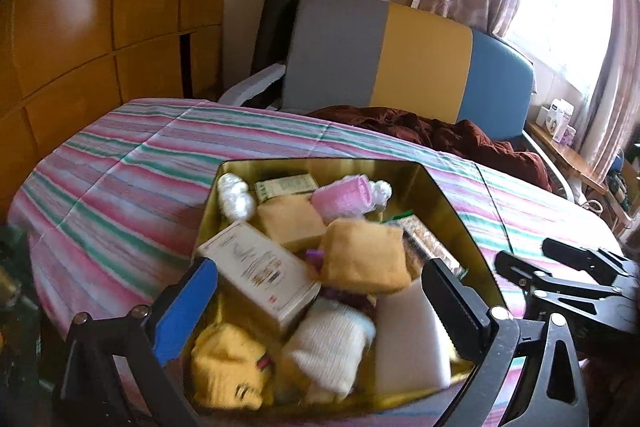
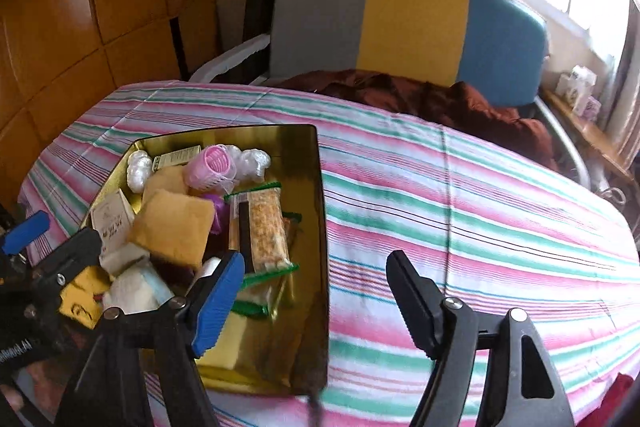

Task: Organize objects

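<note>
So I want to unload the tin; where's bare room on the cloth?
Striped cloth right of the gold tin lies bare up to the brown blanket. The strip left of it is free too. The tin itself is packed.

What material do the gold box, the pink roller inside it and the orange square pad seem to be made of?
The gold box looks like thin metal with a glossy finish: its inner walls mirror the things inside. The pink roller seems to be hard plastic, judging by its ribbed, openwork surface. The orange square pad looks like soft sponge or cloth; its matte, fuzzy surface and rounded edges leave that open.
</note>
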Tool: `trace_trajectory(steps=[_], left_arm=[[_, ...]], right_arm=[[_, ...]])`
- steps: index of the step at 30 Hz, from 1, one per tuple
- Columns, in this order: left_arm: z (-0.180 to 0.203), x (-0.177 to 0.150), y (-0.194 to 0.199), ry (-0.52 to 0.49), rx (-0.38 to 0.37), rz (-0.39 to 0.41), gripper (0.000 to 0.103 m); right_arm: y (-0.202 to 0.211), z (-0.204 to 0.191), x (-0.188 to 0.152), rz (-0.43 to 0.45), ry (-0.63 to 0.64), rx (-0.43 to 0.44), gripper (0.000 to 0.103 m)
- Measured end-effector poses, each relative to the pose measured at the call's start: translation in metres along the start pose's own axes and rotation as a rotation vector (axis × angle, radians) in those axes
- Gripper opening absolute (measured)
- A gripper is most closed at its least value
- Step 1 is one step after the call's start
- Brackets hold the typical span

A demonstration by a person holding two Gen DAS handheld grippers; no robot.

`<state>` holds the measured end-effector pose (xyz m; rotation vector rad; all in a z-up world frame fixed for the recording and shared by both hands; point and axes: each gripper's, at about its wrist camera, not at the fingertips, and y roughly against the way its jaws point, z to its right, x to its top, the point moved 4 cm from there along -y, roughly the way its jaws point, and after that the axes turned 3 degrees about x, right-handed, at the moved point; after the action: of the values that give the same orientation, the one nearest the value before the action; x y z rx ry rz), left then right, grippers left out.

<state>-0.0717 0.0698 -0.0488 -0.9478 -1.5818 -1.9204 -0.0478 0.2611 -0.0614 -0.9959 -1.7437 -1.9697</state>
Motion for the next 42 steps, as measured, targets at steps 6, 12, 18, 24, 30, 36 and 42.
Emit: trace_trajectory(steps=[6, 12, 18, 24, 30, 36, 42], left_arm=[[-0.008, -0.018, 0.02, 0.018, 0.041, 0.019, 0.103], [-0.005, -0.017, 0.035, 0.029, 0.092, 0.063, 0.103], [-0.003, -0.017, 0.041, 0.03, 0.111, 0.084, 0.103], [-0.004, -0.018, 0.04, 0.045, 0.107, 0.079, 0.103], [-0.006, -0.019, 0.038, 0.052, 0.114, 0.075, 0.103], [-0.007, -0.018, 0.037, 0.051, 0.117, 0.074, 0.103], [-0.009, -0.018, 0.034, 0.049, 0.134, 0.069, 0.102]], right_arm=[[0.02, -0.006, -0.019, 0.049, 0.008, -0.014, 0.075], [0.023, -0.009, -0.021, 0.064, 0.003, -0.016, 0.075], [0.021, -0.011, -0.018, 0.068, -0.003, -0.009, 0.075], [0.018, -0.017, -0.02, 0.06, 0.01, -0.004, 0.075], [0.015, -0.019, -0.019, 0.058, 0.011, -0.003, 0.075], [0.011, -0.021, -0.019, 0.049, 0.017, -0.004, 0.075], [0.009, -0.021, -0.019, 0.044, 0.018, 0.001, 0.075]])
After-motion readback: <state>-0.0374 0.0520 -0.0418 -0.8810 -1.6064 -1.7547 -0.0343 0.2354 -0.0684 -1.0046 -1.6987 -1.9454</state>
